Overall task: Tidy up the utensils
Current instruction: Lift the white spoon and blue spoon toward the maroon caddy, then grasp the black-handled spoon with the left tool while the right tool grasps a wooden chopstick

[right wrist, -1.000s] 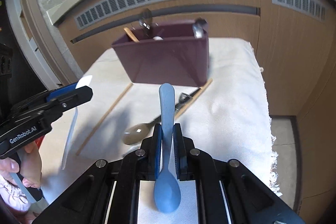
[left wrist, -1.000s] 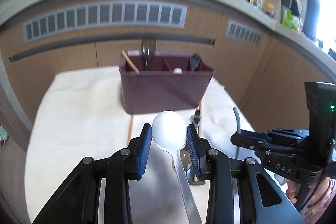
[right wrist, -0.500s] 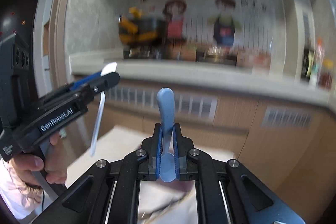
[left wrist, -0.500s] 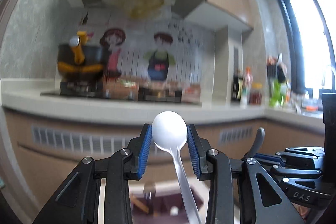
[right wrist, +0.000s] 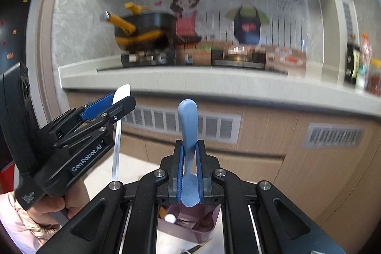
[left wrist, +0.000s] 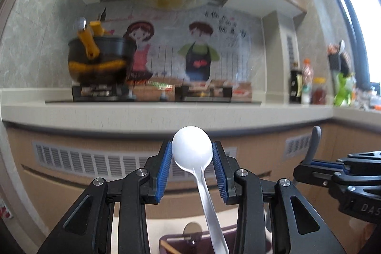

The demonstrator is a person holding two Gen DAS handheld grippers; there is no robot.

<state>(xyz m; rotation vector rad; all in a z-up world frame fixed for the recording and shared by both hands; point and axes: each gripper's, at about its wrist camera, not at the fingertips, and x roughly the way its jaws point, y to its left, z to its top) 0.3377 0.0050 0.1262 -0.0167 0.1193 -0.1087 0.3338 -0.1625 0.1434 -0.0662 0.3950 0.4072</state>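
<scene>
My left gripper is shut on a white plastic spoon, bowl up between the blue pads, handle hanging down over the maroon utensil caddy at the bottom edge. My right gripper is shut on a blue spoon, handle up, bowl low between the pads, above the same caddy. The left gripper with its white spoon shows at the left of the right wrist view. The right gripper shows at the right of the left wrist view.
A wooden chopstick and a metal spoon stand in the caddy. A white-cloth table lies below. Behind are a kitchen counter, a stove with a black pot, and bottles at right.
Both grippers have risen and tilted up from the table with their spoons held. They now hang above the caddy, which has dropped to the bottom edge of both views.
</scene>
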